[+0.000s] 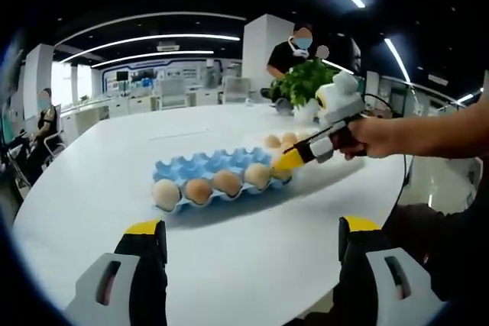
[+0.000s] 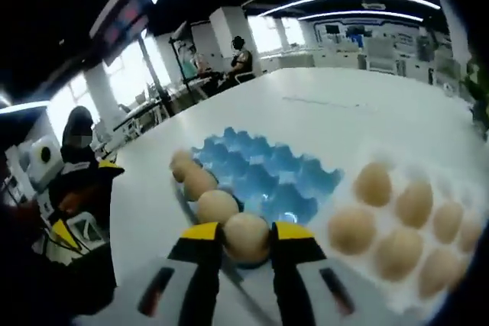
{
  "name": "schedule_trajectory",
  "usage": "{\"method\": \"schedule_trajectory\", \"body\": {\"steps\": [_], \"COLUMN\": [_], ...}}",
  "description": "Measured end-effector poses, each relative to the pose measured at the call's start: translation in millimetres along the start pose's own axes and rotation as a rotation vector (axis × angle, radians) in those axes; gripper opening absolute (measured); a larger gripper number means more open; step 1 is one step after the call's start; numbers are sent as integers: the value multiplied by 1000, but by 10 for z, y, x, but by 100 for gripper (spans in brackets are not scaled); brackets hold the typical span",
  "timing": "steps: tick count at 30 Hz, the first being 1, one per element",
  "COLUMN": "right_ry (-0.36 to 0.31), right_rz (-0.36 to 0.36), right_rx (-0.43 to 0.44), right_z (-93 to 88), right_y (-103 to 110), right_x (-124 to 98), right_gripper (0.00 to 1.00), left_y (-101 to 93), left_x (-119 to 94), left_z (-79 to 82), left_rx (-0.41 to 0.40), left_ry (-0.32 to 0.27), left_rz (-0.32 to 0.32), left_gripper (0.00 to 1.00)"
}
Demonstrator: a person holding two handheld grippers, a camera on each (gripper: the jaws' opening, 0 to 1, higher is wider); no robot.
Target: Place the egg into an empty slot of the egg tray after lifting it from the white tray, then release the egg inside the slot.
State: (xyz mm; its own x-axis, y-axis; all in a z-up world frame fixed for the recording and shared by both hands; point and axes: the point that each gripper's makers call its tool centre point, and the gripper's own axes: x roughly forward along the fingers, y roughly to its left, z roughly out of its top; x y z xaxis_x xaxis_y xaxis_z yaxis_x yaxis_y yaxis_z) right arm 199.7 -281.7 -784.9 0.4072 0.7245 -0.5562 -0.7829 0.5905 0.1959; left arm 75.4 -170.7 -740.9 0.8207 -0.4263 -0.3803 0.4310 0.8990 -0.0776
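The blue egg tray (image 1: 200,166) (image 2: 267,177) lies on the white table with a row of brown eggs (image 1: 199,190) along one edge. My right gripper (image 2: 246,240) is shut on a brown egg (image 2: 246,233), held at the end of that row over the tray's corner. It enters the left gripper view from the right as the right gripper (image 1: 284,163), held by a hand. The white tray (image 2: 359,272) (image 1: 269,135) beside the blue one holds several eggs. My left gripper (image 1: 252,233) hangs open over bare table, short of the blue tray.
A potted plant (image 1: 306,82) stands behind the trays, with a person (image 1: 294,51) beyond it. The round table's edge (image 1: 382,196) curves near the right hand. Chairs and desks lie farther off. A person in dark clothes (image 2: 72,196) is at the left.
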Motion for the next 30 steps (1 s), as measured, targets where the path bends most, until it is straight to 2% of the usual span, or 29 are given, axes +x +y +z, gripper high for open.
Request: {"method": "schedule_trajectory", "body": {"steps": [1,8,10,12,14,19,22,26,30], "right_ry": [-16,-8,-13,-139,-186,-230,-217,-175,-104], "right_rz": [7,10,13,41,39,20,10,-21,-76], "right_rx": [-18,-30,-29,54,80,100,102,48,-76], "right_z": [26,17,30,250,340,386,339,268,237], "right_y": [26,20,9,35,9,-62,-117,-215,-429], "right_x": [17,5,-42,-173,-288,-460,-445,-442,-452], "right_gripper": [26,26,23,22,22,22,22,22,22], "left_y": [7,-10,-25,-31,-27,-61,-94,-113,-108], "left_x": [0,16,21,29,38,86,116,113,84], "left_z": [1,-6,-2,5,7,28,33,35,12], "left_rx": [-1,2,8,8,5,12,15,14,12], "left_ry": [-1,5,6,6,5,6,6,4,8], "left_rz": [2,-6,-8,-9,-10,-19,-27,-30,-26], "left_gripper": [95,95,95,95,95,95,95,95,95]}}
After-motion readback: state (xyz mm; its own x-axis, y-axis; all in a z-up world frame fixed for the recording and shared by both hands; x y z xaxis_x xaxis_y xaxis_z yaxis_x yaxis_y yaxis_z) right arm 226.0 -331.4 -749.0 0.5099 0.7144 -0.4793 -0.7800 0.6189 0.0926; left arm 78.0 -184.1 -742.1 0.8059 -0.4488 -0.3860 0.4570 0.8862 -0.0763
